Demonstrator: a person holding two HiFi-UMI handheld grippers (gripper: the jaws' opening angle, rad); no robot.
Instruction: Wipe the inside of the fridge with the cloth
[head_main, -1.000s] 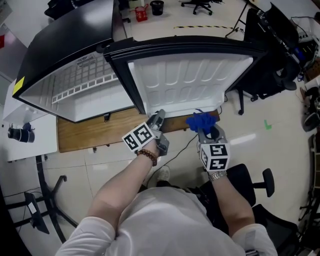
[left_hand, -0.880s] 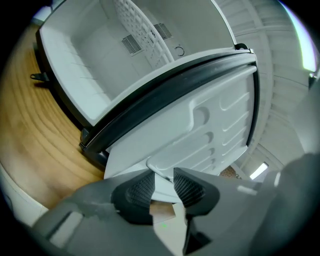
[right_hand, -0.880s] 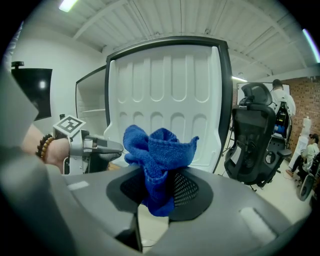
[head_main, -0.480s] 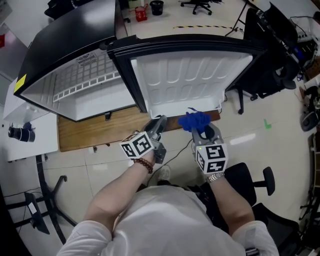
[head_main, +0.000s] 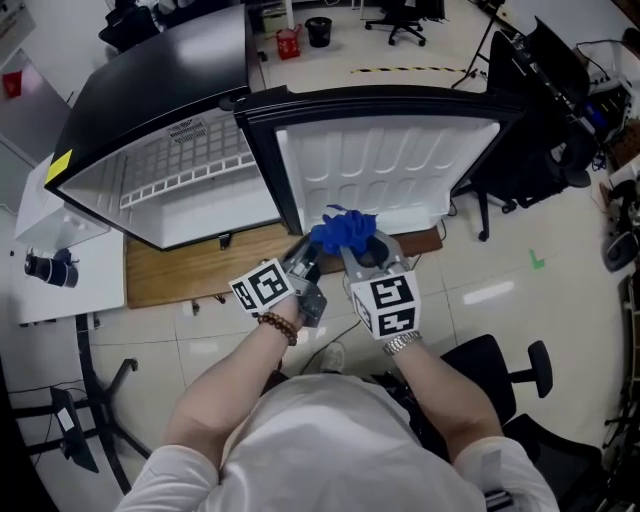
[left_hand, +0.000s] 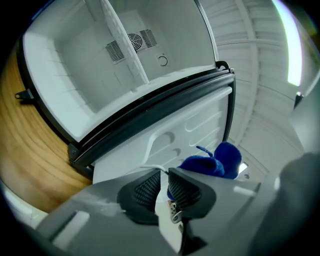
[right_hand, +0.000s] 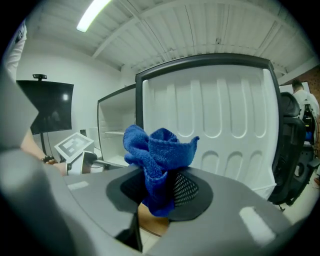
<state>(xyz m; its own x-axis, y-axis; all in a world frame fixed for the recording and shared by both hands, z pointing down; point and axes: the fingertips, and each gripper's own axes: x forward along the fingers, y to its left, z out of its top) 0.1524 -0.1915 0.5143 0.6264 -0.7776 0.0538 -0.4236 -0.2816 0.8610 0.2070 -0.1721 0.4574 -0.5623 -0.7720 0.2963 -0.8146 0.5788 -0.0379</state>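
Fridge (head_main: 150, 90): small black cabinet standing on a wooden board (head_main: 175, 272); its door (head_main: 390, 165) is swung fully open, white moulded liner facing the person; the white interior lies to the left of the door, with a white wire shelf (head_main: 185, 170) across it and a round vent (left_hand: 134, 41) in the back wall.

Right gripper (head_main: 352, 248): positioned in front of the door's lower edge, towards its hinge side; jaws clamped on the cloth (head_main: 343, 231); the right gripper view confirms the blue cloth (right_hand: 160, 150) pinched between the two mesh pads, its bunched upper part standing above the jaws and set against the door liner; a short tail hangs below the pads.

Left gripper (head_main: 305, 262): just left of the right gripper, below the door's hinge corner, pointing at the door's bottom edge; its jaws have just been closing; the left gripper view shows the pads (left_hand: 147, 189) near together with a narrow gap remaining and nothing caught between them; the cloth appears past the right-hand pad, in front of the door liner, not touching this gripper.

Cloth location: outside the cabinet, in front of the door, held clear of the liner as far as can be judged; contact with the door cannot be confirmed from any view.

Other items: a bead bracelet (head_main: 278, 322) on the left wrist; a metal watch (head_main: 402, 343) on the right wrist; a black office chair (head_main: 500, 370) on the tiled floor below and right of the door.
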